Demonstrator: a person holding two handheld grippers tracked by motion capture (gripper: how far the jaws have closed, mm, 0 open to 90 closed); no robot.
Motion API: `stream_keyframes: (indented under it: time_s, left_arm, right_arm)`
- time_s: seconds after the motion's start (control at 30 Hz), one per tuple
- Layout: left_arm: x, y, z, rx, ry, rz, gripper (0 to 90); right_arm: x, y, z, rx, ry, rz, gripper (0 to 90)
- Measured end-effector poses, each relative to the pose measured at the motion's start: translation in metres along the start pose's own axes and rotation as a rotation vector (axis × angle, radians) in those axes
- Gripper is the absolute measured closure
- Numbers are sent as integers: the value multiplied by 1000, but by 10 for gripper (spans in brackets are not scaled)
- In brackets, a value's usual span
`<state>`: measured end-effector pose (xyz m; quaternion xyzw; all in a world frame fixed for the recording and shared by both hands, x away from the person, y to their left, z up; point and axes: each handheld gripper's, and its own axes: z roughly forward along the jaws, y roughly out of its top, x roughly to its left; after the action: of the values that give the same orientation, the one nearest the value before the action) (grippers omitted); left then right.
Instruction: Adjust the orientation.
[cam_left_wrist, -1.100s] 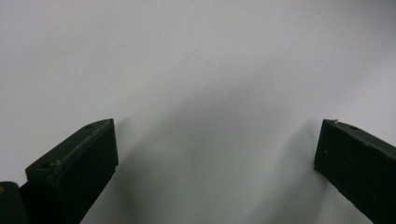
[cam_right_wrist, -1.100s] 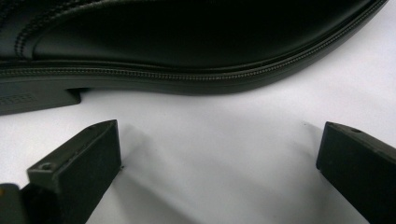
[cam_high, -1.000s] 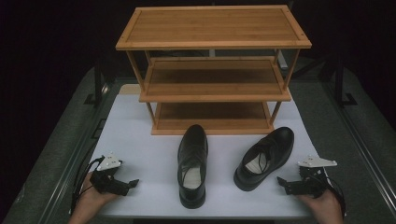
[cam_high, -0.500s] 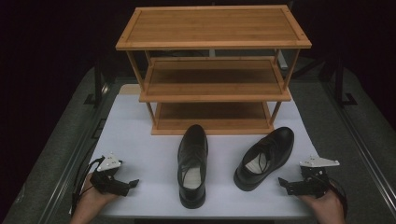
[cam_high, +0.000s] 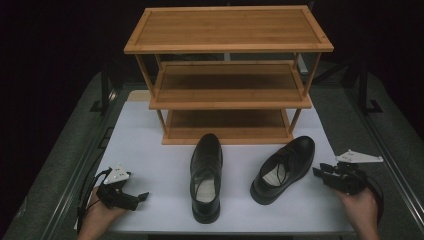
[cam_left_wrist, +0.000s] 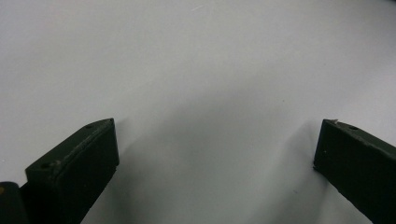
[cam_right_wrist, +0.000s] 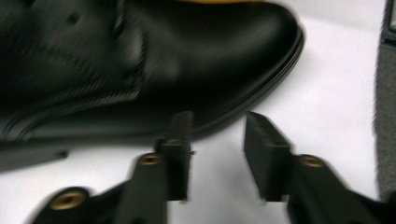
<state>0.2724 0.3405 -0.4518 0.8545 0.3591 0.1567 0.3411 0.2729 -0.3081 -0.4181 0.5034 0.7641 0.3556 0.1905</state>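
A: While your right gripper (cam_high: 320, 173) hovers just right of the right shoe (cam_high: 282, 168), where's its long axis?

B: Toe toward the rack (cam_high: 227, 75). Jaws just narrowed, empty; left gripper (cam_high: 141, 196) gapes, idle.

A white tabletop (cam_high: 150, 145) occupies the centre and lower part of the high view, bordered left and right by dark grey surfaces. At upper centre a wooden three-tier shoe rack (cam_high: 227, 75) stands on the tabletop, its feet resting near the far edge; all three shelves are bare wood. In front of the rack, at lower centre, a black leather shoe (cam_high: 206, 176) lies flat with its toe pointing toward the rack. To its right, a second black shoe (cam_high: 284, 168) lies at an angle, toe toward the upper right. The two shoes are apart, neither touching the rack. In the left gripper view the white surface (cam_left_wrist: 196, 70) is plain.
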Motion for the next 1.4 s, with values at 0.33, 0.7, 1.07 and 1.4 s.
stream_keyframes:
  time_s: [0.33, 0.7, 1.07, 1.4]
  left_arm:
    - [0, 0, 0, 2, -3, -5, 0]
    - [0, 1, 0, 5, -2, -5, 0]
    - [0, 0, 0, 0, -1, -5, 0]
    - [0, 0, 0, 3, -2, -6, 0]
  right_arm:
    - [-27, 41, 18, -25, -13, 23, 897]
    - [-56, 70, 55, -47, -18, 62, 898]
    - [-72, 68, 80, -37, -9, 104, 899]
    - [-69, 68, 80, -41, 10, 104, 900]
